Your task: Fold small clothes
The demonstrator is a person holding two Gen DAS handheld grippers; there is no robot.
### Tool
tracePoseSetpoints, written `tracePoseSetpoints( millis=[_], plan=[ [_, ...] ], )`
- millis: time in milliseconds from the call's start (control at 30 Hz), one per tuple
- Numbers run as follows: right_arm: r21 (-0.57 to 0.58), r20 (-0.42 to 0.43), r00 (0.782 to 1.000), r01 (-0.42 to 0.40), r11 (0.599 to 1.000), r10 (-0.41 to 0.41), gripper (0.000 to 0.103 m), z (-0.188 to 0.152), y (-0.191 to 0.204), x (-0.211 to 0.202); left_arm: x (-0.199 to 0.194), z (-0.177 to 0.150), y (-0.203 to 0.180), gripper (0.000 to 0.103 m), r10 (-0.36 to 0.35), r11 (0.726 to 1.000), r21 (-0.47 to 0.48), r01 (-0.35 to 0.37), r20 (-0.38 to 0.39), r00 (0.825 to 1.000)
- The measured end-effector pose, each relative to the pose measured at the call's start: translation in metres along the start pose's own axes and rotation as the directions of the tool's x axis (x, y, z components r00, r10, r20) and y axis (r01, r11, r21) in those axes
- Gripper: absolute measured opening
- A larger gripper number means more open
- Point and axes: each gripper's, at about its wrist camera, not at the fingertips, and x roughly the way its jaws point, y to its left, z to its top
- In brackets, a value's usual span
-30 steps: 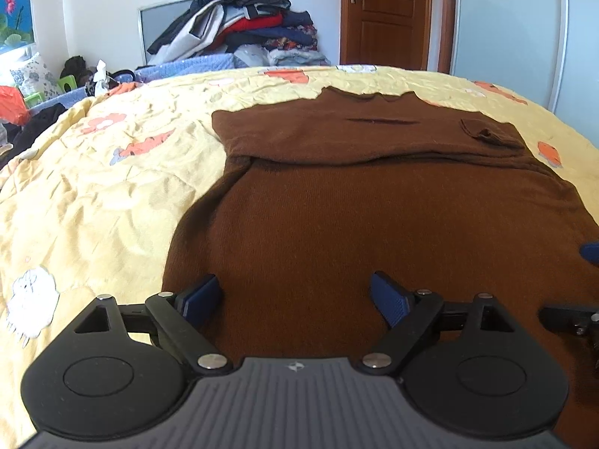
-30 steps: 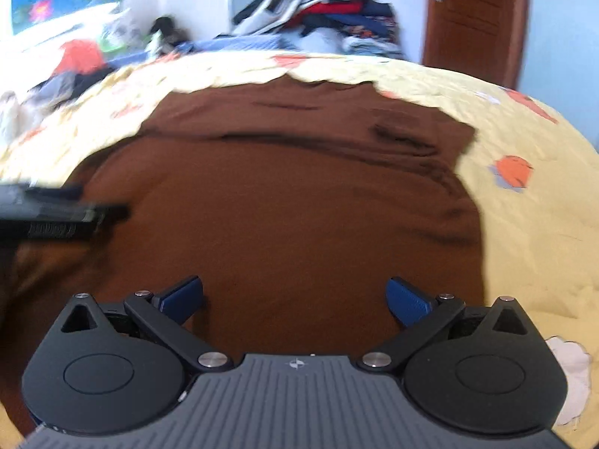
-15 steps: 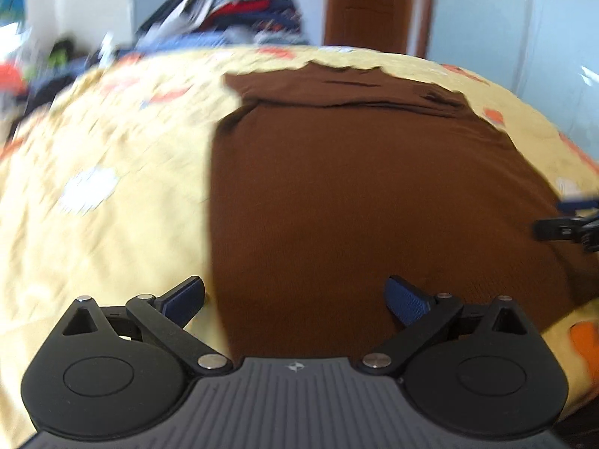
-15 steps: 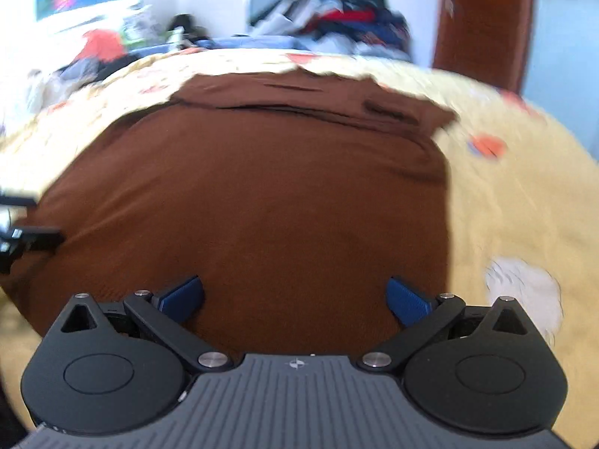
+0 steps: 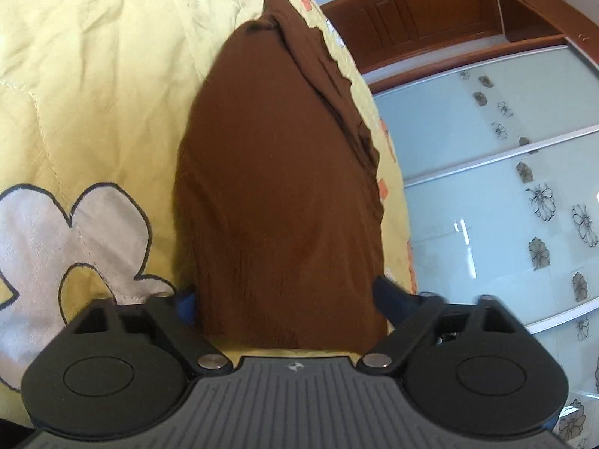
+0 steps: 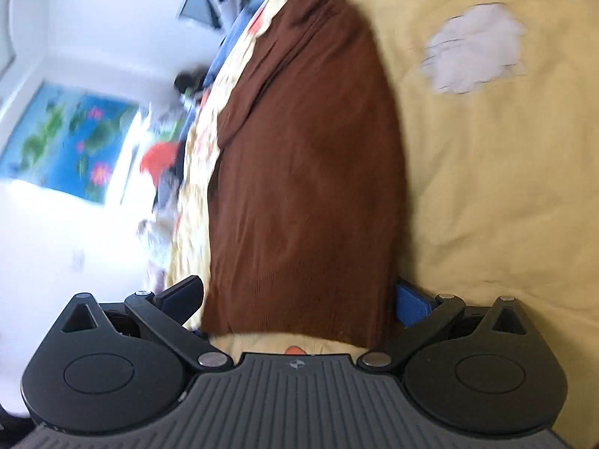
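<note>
On the yellow bed quilt (image 5: 93,86) lies the brown garment (image 5: 277,187), its near hem between the fingers of both claws. Left claw (image 5: 284,301) is closing around that hem, pads at 9 and 3 o'clock not yet pinching; right claw (image 6: 299,299) stands spread likewise. Risk: 1 claw catches only the top layer, or quilt too, skewing the fold.
</note>
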Motion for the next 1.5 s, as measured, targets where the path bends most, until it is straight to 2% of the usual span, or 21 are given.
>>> tracePoseSetpoints(
  millis=[33,67,100,167,200,233,300,333,367,533,700,867,1033,1167,1233,1300,1367,1400,1433,1467,1500],
  plan=[
    [0.008,0.003,1.0,-0.003,1.0,0.003,0.103,0.003,0.001,0.0,0.002,0.001,0.003,0.054,0.002,1.0,-0.027,-0.002,-0.017,1.0],
    [0.02,0.012,1.0,-0.005,1.0,0.005,0.099,0.007,0.001,0.002,0.004,0.0,0.007,0.038,0.017,0.999,-0.05,-0.019,-0.038,0.999],
    [0.025,0.019,1.0,-0.007,1.0,0.007,0.092,0.006,0.001,0.002,0.005,-0.001,0.008,0.025,0.04,0.997,-0.058,-0.043,-0.052,0.998],
    [0.012,0.004,1.0,0.0,1.0,0.0,0.077,0.007,0.001,0.008,0.003,-0.002,0.009,0.023,0.054,0.996,-0.064,-0.058,-0.057,0.997],
    [-0.001,-0.006,1.0,0.011,1.0,-0.011,0.064,0.007,0.002,0.01,0.001,-0.003,0.008,0.022,0.064,0.996,-0.059,-0.067,-0.057,0.996],
    [-0.008,-0.015,1.0,0.023,1.0,-0.023,0.057,0.008,0.001,0.011,0.001,-0.003,0.007,0.019,0.08,0.996,-0.046,-0.083,-0.059,0.995],
    [-0.012,-0.033,0.998,0.056,0.998,-0.057,0.023,0.01,-0.002,0.016,0.005,0.0,0.003,0.008,0.116,0.993,-0.029,-0.118,-0.066,0.991],
    [-0.019,-0.035,0.997,0.073,0.997,-0.074,0.016,0.01,-0.004,0.017,0.005,0.001,0.0,0.006,0.121,0.992,-0.017,-0.122,-0.064,0.991],
    [-0.022,-0.032,0.996,0.08,0.997,-0.081,0.016,0.01,-0.006,0.017,0.005,0.004,-0.002,0.006,0.126,0.992,0.001,-0.126,-0.056,0.99],
    [-0.044,0.027,1.0,0.008,0.999,-0.007,0.015,0.014,-0.001,0.01,-0.002,0.021,-0.02,0.006,0.105,0.992,0.077,-0.104,-0.005,0.994],
    [-0.078,0.078,0.994,-0.07,0.994,0.076,0.015,0.049,0.024,0.015,0.007,0.064,-0.053,0.006,0.047,0.985,0.165,-0.056,0.055,0.997],
    [-0.124,0.164,0.973,-0.14,0.982,0.16,0.015,0.116,0.045,0.027,0.028,0.134,-0.088,0.006,-0.007,0.967,0.253,-0.026,0.13,0.992],
    [-0.109,0.264,0.938,-0.204,0.973,0.226,0.015,0.212,0.047,0.052,0.076,0.222,-0.113,0.006,-0.016,0.959,0.282,-0.039,0.189,0.982],
    [-0.057,0.308,0.922,-0.226,0.972,0.233,0.015,0.286,0.039,0.083,0.12,0.283,-0.132,0.006,0.024,0.948,0.306,-0.092,0.218,0.976],
    [-0.042,0.315,0.925,-0.208,0.977,0.211,0.015,0.318,0.035,0.101,0.144,0.306,-0.137,0.006,0.045,0.94,0.318,-0.12,0.232,0.972],
    [-0.022,0.323,0.93,-0.177,0.984,0.174,0.015,0.345,0.025,0.119,0.17,0.328,-0.135,0.006,0.095,0.934,0.306,-0.182,0.277,0.956],
    [0.034,0.342,0.927,-0.176,0.984,0.154,0.02,0.367,0.008,0.14,0.193,0.346,-0.124,0.011,0.135,0.936,0.27,-0.224,0.314,0.94],
    [0.058,0.356,0.922,-0.185,0.981,0.152,0.029,0.375,-0.002,0.149,0.2,0.354,-0.118,0.014,0.16,0.941,0.233,-0.246,0.333,0.929],
    [0.09,0.376,0.918,-0.173,0.981,0.127,0.059,0.381,-0.011,0.158,0.202,0.36,-0.109,0.018,0.187,0.946,0.184,-0.266,0.358,0.915],
    [0.121,0.394,0.915,-0.148,0.982,0.09,0.075,0.384,-0.018,0.164,0.199,0.362,-0.102,0.032,0.213,0.951,0.13,-0.28,0.381,0.9],
    [0.136,0.417,0.907,-0.125,0.983,0.058,0.081,0.383,-0.021,0.166,0.193,0.361,-0.094,0.064,0.241,0.956,0.062,-0.287,0.392,0.888]
  ],
)
